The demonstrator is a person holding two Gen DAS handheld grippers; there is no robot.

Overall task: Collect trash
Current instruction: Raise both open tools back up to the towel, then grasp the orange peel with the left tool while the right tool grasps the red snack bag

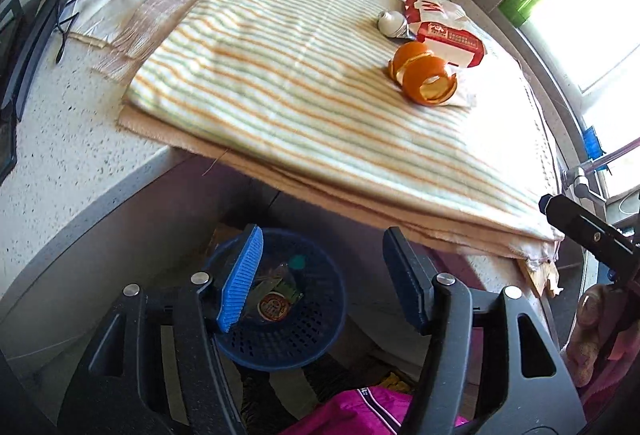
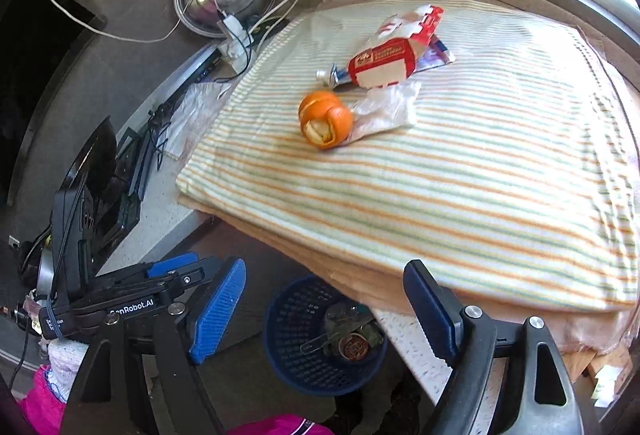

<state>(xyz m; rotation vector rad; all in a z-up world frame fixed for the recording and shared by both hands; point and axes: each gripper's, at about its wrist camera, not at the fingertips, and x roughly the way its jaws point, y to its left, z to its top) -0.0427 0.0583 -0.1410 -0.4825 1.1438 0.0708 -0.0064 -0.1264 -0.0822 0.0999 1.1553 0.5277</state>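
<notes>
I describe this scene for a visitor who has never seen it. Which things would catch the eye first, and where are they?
The bright orange peel stands out first, lying on the striped cloth beside a red and white wrapper. Below the counter edge sits a blue basket with some trash already inside. Both grippers, left and right, hang open and empty above it.

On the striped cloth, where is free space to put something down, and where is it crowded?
The striped cloth is bare from its near edge up to the orange peel, and along its whole right side. The far middle is crowded: peel, crumpled plastic wrap, red-and-white wrapper and squeezed tube lie close together. The speckled counter left of the cloth is also bare.
</notes>
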